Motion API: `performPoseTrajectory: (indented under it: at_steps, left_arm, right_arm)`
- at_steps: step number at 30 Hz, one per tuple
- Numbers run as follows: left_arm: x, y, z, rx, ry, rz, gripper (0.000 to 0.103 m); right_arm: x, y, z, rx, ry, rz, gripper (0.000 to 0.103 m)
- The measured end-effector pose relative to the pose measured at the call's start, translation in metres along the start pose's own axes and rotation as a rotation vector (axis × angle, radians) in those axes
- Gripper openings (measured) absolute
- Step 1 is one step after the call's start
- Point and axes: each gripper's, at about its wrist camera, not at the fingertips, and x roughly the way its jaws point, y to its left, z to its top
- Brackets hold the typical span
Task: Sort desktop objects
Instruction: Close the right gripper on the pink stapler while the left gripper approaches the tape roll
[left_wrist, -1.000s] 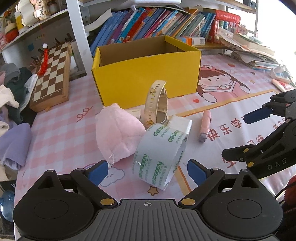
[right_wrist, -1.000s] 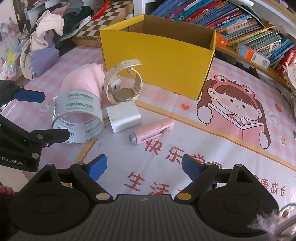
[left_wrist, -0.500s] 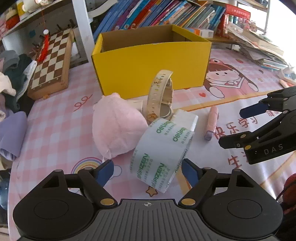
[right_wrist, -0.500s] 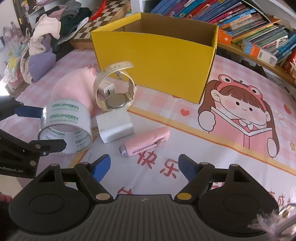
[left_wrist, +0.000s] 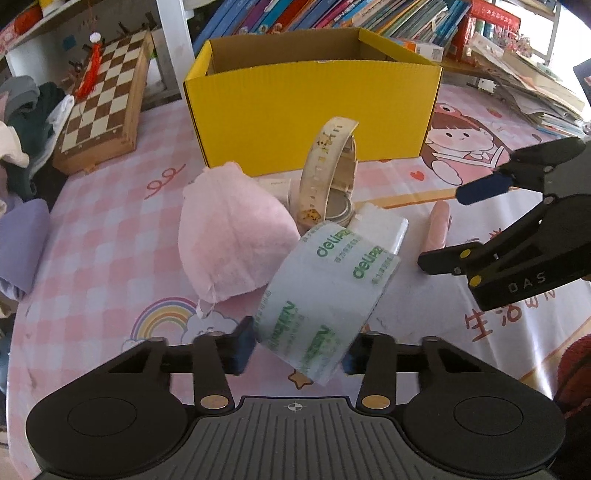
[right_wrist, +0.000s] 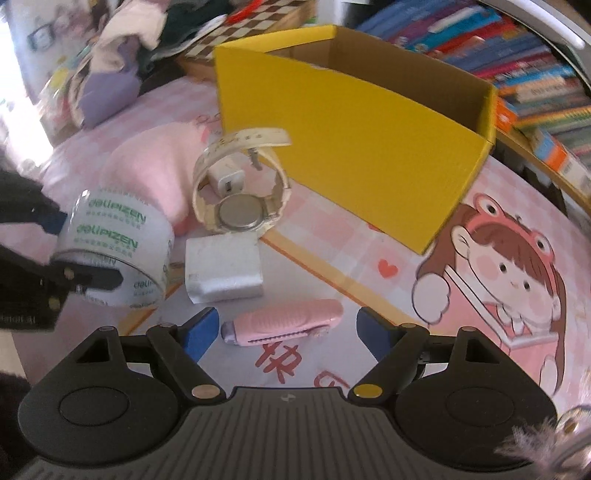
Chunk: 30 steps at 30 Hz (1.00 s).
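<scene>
Left tongs (left_wrist: 297, 347) – pinching the roll of tape (left_wrist: 330, 291), blue pads pressed on either side of its near end. Roll is tilted, green print on clear film; from the right wrist view it appears raised off the bench (left_wrist: 110, 236), though contact underneath cannot be confirmed.

Right tongs (right_wrist: 284, 330) – spread wide, holding nothing. They sit low over the bench with the pink cutter (right_wrist: 282, 321) lying between the blue pads (right_wrist: 199, 330), not touched by either. Cutter lies flat, lengthwise across the view.

Just beyond the cutter: white block (right_wrist: 223, 269), flat on the bench, close beside the tape roll. Behind it the watch (right_wrist: 240, 186) stands on its side, strap looped upward, metal case back facing the right camera. A small white charger (right_wrist: 225, 179) shows through the strap loop.

Left of the watch, touching or nearly touching it: pink plush lump (left_wrist: 231, 232), beside the tape.

Further back: yellow box (left_wrist: 314, 110), open top, upright, brown inside; contents not visible from either view. Watch stands just in front of its near wall.

Far left, chessboard (left_wrist: 105, 107) tilted up against the shelf, a pile of clothes (left_wrist: 22, 122) beside it. Books (left_wrist: 332, 16) in a row behind the box; loose papers stacked at far right.
</scene>
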Motion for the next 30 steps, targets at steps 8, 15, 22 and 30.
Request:
performPoseTrajectory:
  at_steps: [8,15,22,30]
  left_arm:
    - [0.001,0.001,0.001,-0.035,0.005,0.017,0.038]
    - [0.0,0.002,0.001,-0.051,0.006,0.032,0.037]
    - [-0.002,0.001,0.001,-0.043,0.001,0.035,0.037]
    - [-0.009,0.0,0.0,-0.03,-0.025,0.019,0.034]
  right_arm:
    - [0.013,0.0,0.003,-0.104,0.04,0.047,0.083]
    - [0.019,-0.003,0.004,-0.134,0.054,0.063,0.081]
    - [0.015,-0.001,0.003,-0.127,0.049,0.068,0.076]
    - [0.004,0.004,-0.001,-0.085,0.04,0.056,0.076]
